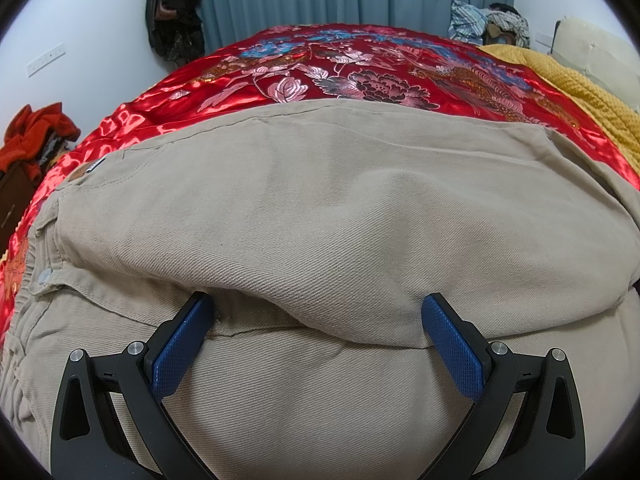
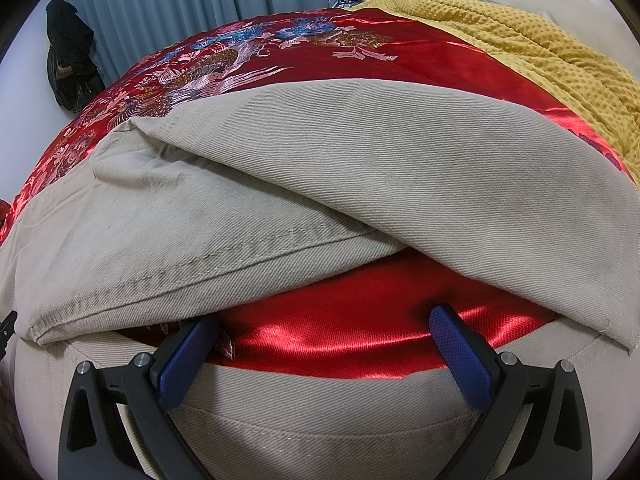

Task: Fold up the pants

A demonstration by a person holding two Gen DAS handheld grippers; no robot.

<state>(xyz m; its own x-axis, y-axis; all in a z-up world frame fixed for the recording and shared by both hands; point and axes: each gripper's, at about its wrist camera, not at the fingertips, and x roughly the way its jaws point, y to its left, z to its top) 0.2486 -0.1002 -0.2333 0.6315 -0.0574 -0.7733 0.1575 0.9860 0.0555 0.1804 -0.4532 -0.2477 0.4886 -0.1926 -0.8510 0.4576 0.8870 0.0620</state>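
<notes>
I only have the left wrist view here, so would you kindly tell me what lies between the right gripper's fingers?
Observer: The right gripper is open; only the shiny red satin bedspread shows between its blue pads.
Operator: Thank you. Is the beige twill pants fabric layered there?
Observer: Yes, one leg of the beige twill pants crosses over another with a stitched hem.
Operator: Anything beside the bedspread?
Observer: A mustard knitted blanket lies to its right.

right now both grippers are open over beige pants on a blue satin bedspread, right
Not quite: the bedspread is red satin, not blue, as the right wrist view shows. The rest holds: the left gripper and right gripper are open over the beige pants.
</notes>
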